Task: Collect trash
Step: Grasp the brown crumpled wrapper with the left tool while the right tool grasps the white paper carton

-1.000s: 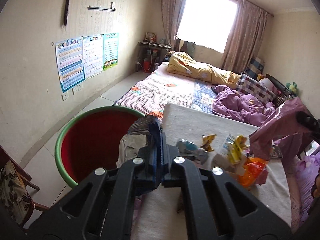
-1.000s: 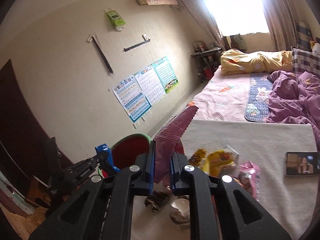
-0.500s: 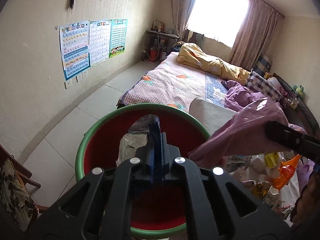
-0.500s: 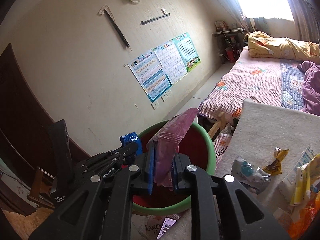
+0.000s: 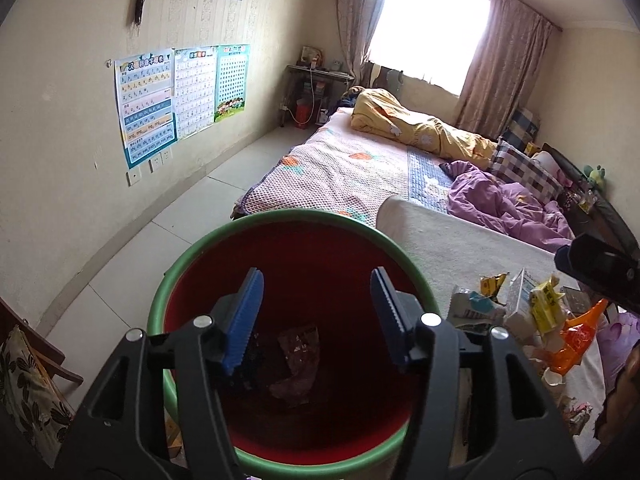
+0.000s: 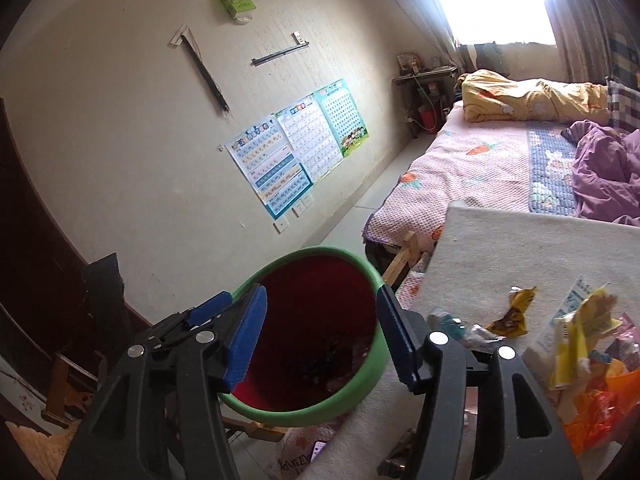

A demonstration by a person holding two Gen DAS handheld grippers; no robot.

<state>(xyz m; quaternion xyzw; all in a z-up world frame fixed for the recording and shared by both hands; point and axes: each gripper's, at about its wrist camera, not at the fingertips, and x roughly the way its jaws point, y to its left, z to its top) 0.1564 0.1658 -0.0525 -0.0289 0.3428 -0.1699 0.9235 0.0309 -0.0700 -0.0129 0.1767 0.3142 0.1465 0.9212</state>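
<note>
A red bucket with a green rim (image 5: 280,216) stands beside the white mat (image 5: 460,248). My left gripper (image 5: 316,280) hangs over the bucket's mouth, its jaws opening with nothing between them. Crumpled wrappers (image 5: 298,356) lie on the bucket's bottom. My right gripper (image 6: 322,296) is above the same bucket (image 6: 312,252), its jaws also opening and empty. One left gripper finger (image 6: 210,308) shows just left of it. A pile of loose wrappers (image 6: 580,328) stays on the mat (image 6: 520,248), also seen as the trash pile (image 5: 536,312) in the left wrist view.
A bed (image 5: 340,176) with a pink blanket, a purple quilt (image 5: 508,204) and a yellow quilt (image 5: 416,128) lies behind the mat. A cushioned chair (image 5: 28,372) stands at the left. Posters (image 6: 296,144) hang on the wall above the tiled floor (image 5: 132,248).
Both grippers swung from over the mat to over the bucket and opened. The dark wrapper left my left gripper and the purple wrapper left my right one; wrappers now lie in the bucket.
</note>
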